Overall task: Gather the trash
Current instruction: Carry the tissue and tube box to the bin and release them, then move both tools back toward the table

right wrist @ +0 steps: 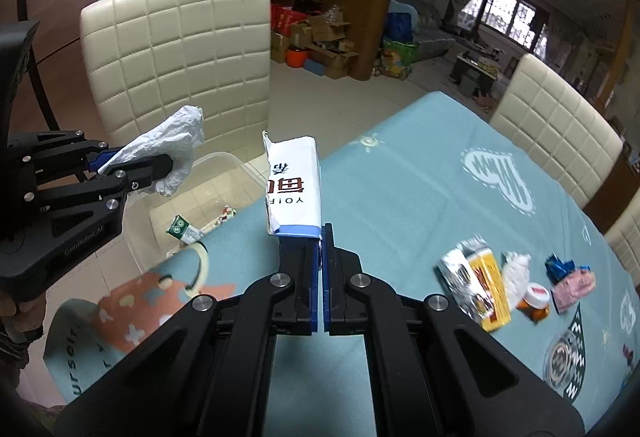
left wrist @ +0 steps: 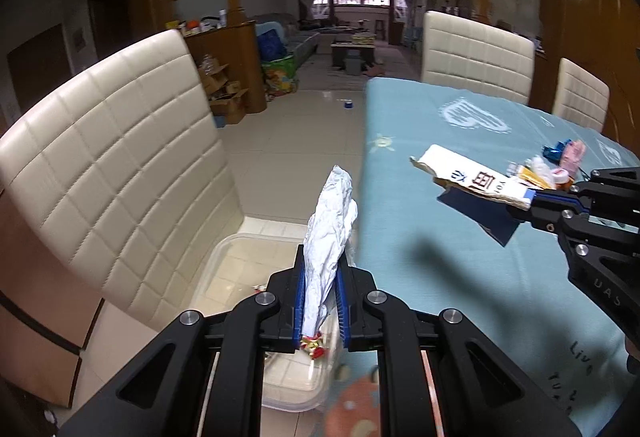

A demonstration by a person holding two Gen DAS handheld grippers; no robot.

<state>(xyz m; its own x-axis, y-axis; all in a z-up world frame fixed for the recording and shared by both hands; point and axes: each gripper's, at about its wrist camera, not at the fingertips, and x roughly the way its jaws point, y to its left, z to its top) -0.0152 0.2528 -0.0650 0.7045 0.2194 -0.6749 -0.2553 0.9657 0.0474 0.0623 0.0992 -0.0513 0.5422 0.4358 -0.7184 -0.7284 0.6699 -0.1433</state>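
Observation:
My left gripper (left wrist: 322, 273) is shut on a crumpled white plastic bag (left wrist: 330, 221) that sticks up past its fingertips. It hangs above a clear plastic bin (left wrist: 224, 249) on the floor beside the table. In the right wrist view that left gripper (right wrist: 160, 162) and the bag (right wrist: 176, 143) show at the left, over the bin (right wrist: 236, 165). My right gripper (right wrist: 322, 237) is shut on the edge of a flattened white carton (right wrist: 294, 181) with red print, held over the table's edge. From the left wrist it appears at the right (left wrist: 534, 200) with the carton (left wrist: 472, 177).
Two wrappers (right wrist: 182, 230) (right wrist: 226, 215) lie in the bin. On the blue tablecloth (right wrist: 400, 205) sit a silver-yellow packet (right wrist: 476, 289), a white crumple (right wrist: 516, 273), a small orange bottle (right wrist: 534, 301), blue (right wrist: 558, 265) and pink (right wrist: 574, 287) wrappers. A cream chair (left wrist: 112, 165) stands behind the bin.

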